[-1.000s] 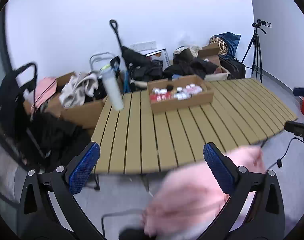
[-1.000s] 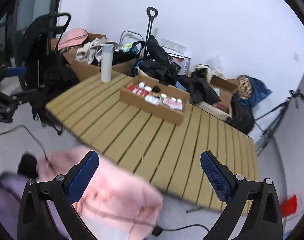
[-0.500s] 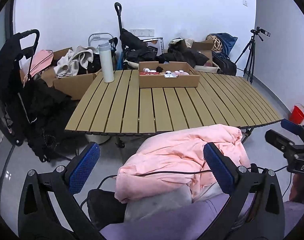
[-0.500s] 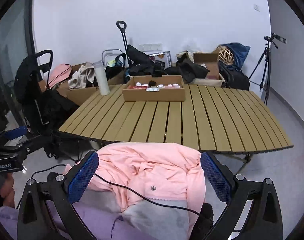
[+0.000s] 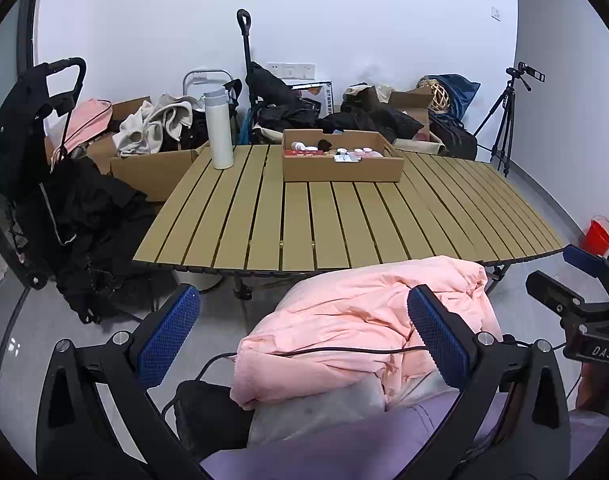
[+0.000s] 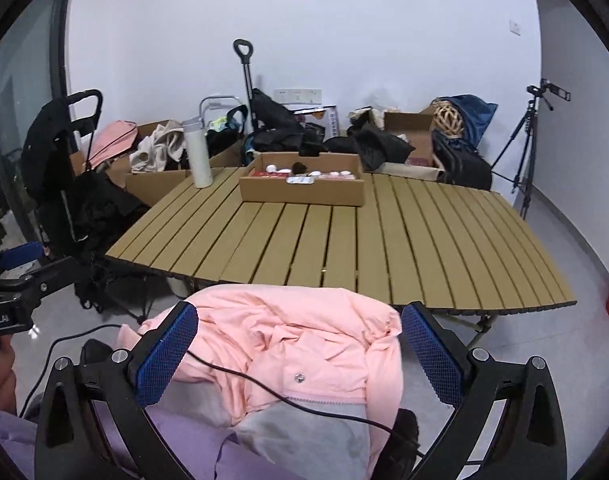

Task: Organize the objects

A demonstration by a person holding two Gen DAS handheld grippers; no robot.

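A shallow cardboard box [image 5: 342,162] with several small bottles and packets sits at the far side of the slatted wooden table [image 5: 336,224]; it also shows in the right wrist view [image 6: 302,190]. A white thermos [image 5: 219,130] stands upright at the table's far left, also in the right wrist view [image 6: 197,152]. My left gripper [image 5: 300,336] is open and empty, held low in front of the table above a pink jacket [image 5: 360,320]. My right gripper [image 6: 298,354] is open and empty over the same jacket [image 6: 288,340].
A black stroller [image 5: 36,152] stands left of the table. Cardboard boxes, clothes and bags [image 5: 344,116] pile along the back wall. A tripod [image 5: 504,120] stands at the right, a red bucket [image 5: 598,232] on the floor. A black cable [image 6: 264,384] crosses the jacket.
Both views swung from tilted and blurred to level and steady, facing the table from further back. The pink jacket came into sharp view below both grippers. Both grippers stayed open.
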